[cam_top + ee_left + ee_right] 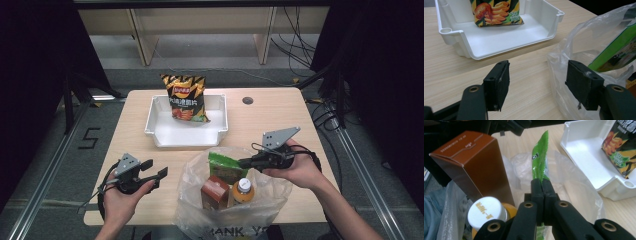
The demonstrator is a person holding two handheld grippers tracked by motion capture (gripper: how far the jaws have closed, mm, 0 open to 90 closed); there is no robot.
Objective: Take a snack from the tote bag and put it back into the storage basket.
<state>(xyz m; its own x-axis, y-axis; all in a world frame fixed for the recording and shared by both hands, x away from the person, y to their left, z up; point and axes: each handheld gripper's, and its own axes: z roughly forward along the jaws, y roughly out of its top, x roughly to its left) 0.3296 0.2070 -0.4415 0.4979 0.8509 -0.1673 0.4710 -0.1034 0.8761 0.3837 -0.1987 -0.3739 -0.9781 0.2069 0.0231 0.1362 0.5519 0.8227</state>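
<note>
A clear plastic bag [192, 170] stands open at the table's front edge. Inside it are a green snack packet [226, 167], a brown carton [214, 192] and an orange bottle with a white cap [242, 190]. My right gripper [243, 162] reaches into the bag from the right. In the right gripper view its jaws [543, 186] are shut on the edge of the green packet [540, 152], beside the brown carton [474, 162] and the bottle [486, 211]. My left gripper [155, 169] waits left of the bag, open with nothing between its fingers [499, 82].
A white tray [165, 132] sits mid-table behind the bag, with a black-and-yellow chip bag [185, 97] leaning on its far wall. Bare wood lies to the tray's left and right. A small dark hole [247, 100] marks the table's far right.
</note>
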